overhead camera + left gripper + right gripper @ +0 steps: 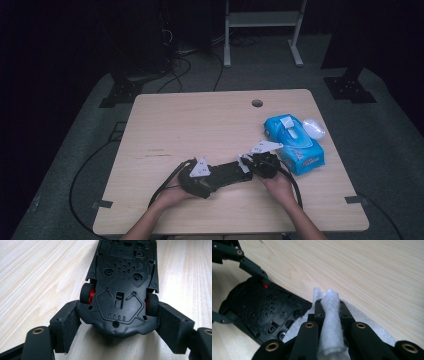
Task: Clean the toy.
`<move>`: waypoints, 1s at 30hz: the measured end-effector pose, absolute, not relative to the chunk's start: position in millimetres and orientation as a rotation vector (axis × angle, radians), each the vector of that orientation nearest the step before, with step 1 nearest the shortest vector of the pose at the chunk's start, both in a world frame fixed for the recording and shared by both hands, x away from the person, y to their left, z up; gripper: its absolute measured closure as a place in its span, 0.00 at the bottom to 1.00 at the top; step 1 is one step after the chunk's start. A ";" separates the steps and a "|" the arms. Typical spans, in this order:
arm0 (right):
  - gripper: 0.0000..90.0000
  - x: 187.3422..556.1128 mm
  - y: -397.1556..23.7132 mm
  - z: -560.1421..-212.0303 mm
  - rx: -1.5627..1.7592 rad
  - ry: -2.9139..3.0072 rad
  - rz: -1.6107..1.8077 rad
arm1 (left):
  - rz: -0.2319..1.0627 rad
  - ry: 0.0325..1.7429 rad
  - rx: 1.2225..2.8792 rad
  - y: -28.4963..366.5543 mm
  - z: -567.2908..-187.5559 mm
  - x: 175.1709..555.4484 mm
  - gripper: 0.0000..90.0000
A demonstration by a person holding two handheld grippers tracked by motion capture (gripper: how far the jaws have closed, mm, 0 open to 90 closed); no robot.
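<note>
A black toy car [120, 287] lies belly-up near the front middle of the bench [200, 120], its end with the red-hubbed wheels clamped between the pads of the left gripper [117, 322]. The right gripper [329, 307], pressed together, pinches a folded white wipe [330, 322] just beside the car's underside. A blue wipes pack [295, 142] lies to the right.

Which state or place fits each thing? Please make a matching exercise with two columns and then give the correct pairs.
Things:
1. toy car
2. white wipe
3. blue wipes pack
4. left gripper

States or places:
a. pinched between shut jaws
b. lying on the table's right side
c. underside up, wheels showing
d. jaws clamped on the car's end

Pairs: 1-c, 2-a, 3-b, 4-d
</note>
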State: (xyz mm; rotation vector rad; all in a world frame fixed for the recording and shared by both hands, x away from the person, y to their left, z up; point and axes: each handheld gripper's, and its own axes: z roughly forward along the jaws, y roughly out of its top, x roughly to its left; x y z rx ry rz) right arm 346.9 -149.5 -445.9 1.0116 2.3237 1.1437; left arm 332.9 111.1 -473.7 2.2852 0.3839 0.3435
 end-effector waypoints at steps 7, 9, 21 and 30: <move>0.90 321.2 -164.4 -447.8 0.989 2.348 1.111 | 0.341 0.360 2.296 110.2 -473.4 331.2 0.27; 0.90 316.2 -162.3 -447.2 0.965 2.369 1.102 | 0.344 0.370 2.292 108.2 -473.6 331.1 0.27; 0.90 313.4 -80.8 -455.0 0.782 2.494 1.231 | 0.357 0.372 2.297 107.6 -474.3 330.6 0.27; 0.90 339.8 -77.7 -447.2 0.801 2.415 1.148 | 0.357 0.377 2.296 108.7 -473.3 330.4 0.27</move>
